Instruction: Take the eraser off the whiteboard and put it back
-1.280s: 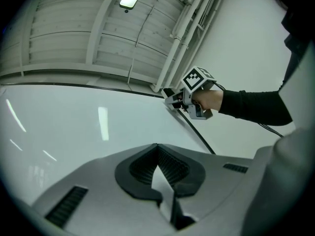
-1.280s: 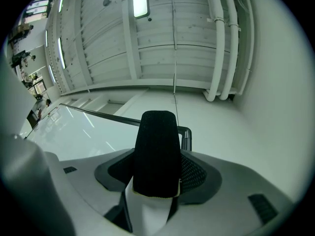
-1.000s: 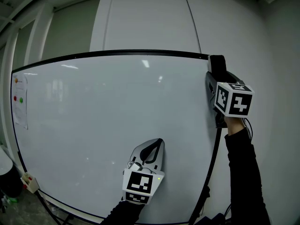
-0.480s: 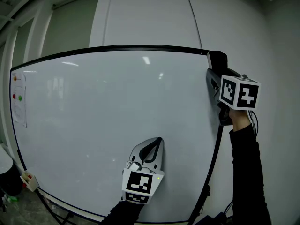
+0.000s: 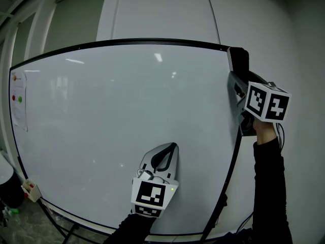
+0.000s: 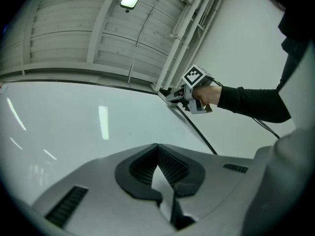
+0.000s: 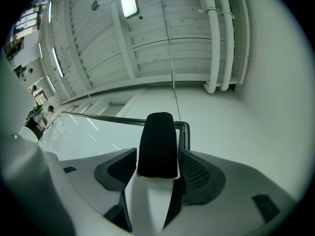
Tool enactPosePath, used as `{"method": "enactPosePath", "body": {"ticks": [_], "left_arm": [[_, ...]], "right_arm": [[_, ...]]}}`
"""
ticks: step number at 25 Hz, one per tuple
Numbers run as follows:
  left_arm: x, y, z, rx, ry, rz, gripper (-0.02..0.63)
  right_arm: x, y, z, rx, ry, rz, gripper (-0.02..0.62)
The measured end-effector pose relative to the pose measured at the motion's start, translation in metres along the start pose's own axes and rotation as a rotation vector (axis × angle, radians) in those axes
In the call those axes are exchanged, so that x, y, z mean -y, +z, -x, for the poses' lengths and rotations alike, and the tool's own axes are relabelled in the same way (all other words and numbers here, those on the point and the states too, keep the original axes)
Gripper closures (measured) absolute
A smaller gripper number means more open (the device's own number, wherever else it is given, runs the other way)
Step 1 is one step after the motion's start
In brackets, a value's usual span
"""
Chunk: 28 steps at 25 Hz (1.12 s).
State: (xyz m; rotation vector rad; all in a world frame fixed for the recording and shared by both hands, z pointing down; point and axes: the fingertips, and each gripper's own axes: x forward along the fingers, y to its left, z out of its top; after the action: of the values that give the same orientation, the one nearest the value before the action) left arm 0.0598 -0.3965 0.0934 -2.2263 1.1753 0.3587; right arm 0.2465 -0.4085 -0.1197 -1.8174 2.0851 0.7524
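Observation:
The whiteboard fills most of the head view, and its surface is blank. The eraser, black felt on a white body, sits at the board's top right corner, and my right gripper is shut on it. In the right gripper view the eraser stands upright between the jaws, just in front of the board's dark frame corner. I cannot tell whether it touches the board. My left gripper is held low at the board's middle, shut with nothing in it.
A paper sheet with coloured magnets hangs on the board's left edge. A small box sits at the lower left corner above the stand legs. A white wall rises behind, with pipes overhead.
My right gripper has drifted slightly to the right with the eraser in it, staying at the board's top right corner. The left gripper has hardly moved.

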Motion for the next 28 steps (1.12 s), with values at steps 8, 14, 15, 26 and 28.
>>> {"method": "enactPosePath", "body": {"ticks": [8, 14, 15, 26, 28], "left_arm": [[0.006, 0.005, 0.007, 0.006, -0.005, 0.01, 0.601], [0.004, 0.005, 0.019, 0.005, 0.006, 0.02, 0.6], [0.005, 0.005, 0.021, 0.004, 0.008, 0.025, 0.6], [0.019, -0.003, 0.038, -0.01, -0.016, 0.072, 0.6], [0.021, -0.004, 0.044, -0.015, -0.02, 0.069, 0.6]], "right_arm": [[-0.01, -0.003, 0.04, 0.022, 0.038, -0.017, 0.328], [-0.032, -0.009, 0.081, 0.046, 0.089, -0.015, 0.328], [-0.037, -0.013, 0.087, 0.045, 0.093, -0.012, 0.328], [-0.075, -0.059, 0.137, -0.007, 0.107, -0.016, 0.37], [-0.08, -0.065, 0.145, -0.02, 0.102, -0.01, 0.374]]}}
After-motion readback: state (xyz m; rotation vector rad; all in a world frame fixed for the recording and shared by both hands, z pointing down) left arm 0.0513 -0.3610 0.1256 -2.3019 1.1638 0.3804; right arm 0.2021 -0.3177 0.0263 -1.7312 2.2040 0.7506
